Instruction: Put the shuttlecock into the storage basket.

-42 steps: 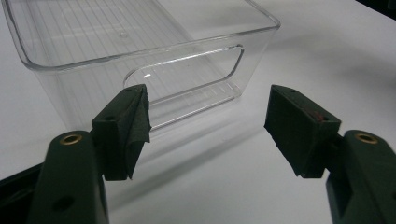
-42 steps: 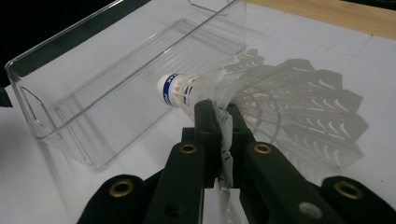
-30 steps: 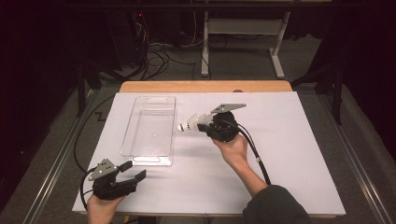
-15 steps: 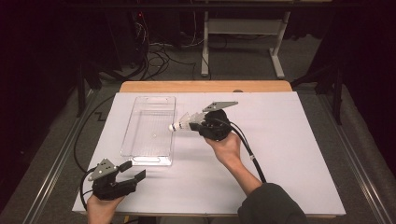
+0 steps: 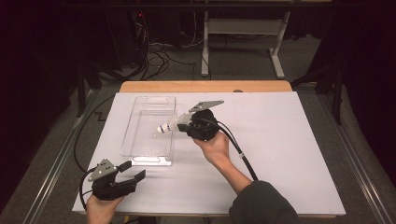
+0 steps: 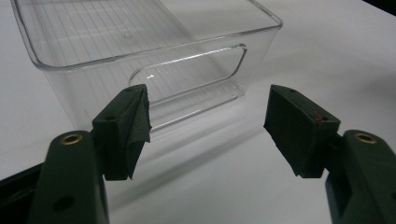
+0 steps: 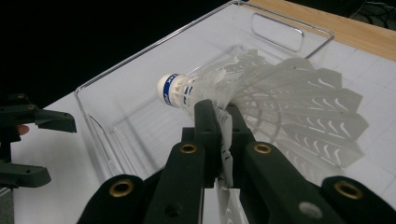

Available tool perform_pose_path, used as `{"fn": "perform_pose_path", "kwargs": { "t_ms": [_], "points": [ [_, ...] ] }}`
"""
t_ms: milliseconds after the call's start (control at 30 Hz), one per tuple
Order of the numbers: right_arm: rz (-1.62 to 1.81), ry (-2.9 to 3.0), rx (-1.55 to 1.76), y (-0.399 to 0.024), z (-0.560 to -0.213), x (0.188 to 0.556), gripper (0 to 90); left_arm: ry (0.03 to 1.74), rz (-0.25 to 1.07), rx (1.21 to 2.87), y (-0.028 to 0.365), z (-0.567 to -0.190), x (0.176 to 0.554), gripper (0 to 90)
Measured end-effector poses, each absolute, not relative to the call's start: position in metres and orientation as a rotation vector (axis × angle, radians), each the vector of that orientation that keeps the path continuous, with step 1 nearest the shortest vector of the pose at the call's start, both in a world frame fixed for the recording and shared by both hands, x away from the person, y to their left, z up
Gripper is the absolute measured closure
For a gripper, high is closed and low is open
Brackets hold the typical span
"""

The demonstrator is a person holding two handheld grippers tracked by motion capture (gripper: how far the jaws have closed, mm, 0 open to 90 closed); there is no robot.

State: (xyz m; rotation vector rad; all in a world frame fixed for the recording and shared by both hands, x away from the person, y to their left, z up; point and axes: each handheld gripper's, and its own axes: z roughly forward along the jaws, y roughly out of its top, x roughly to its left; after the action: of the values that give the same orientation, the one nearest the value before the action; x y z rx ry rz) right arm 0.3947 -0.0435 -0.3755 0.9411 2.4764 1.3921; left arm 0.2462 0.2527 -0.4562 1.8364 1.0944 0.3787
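A: Right gripper (image 5: 180,122), centre of the high view – jaws pinched tight on the skirt of a white shuttlecock (image 5: 167,126); its cork tip with the blue band pokes past the right rim of the clear bin (image 5: 140,100), over its inside

B: Left gripper (image 5: 131,170)?

A: Lower left of the frame, low over the white table cover (image 5: 289,154), jaws wide, nothing between the pads. In its own view the bin's handle end sits just beyond the pads, near, not touching

Bright overhead light floods the white table sheet (image 5: 280,140); beyond it the room lies dim. Soft shadows, mild glare on the clear plastic bin (image 6: 140,42).
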Motion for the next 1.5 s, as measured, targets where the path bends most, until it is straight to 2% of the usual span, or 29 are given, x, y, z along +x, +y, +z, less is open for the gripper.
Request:
{"fn": "perform_pose_path", "kwargs": {
  "t_ms": [1500],
  "points": [
    [1.251, 2.589, 0.906, 0.035, -0.401, 0.403, 88.9, 1.093, 0.382, 1.832, 0.254, -0.456, 0.246, 31.9]
  ]
}}
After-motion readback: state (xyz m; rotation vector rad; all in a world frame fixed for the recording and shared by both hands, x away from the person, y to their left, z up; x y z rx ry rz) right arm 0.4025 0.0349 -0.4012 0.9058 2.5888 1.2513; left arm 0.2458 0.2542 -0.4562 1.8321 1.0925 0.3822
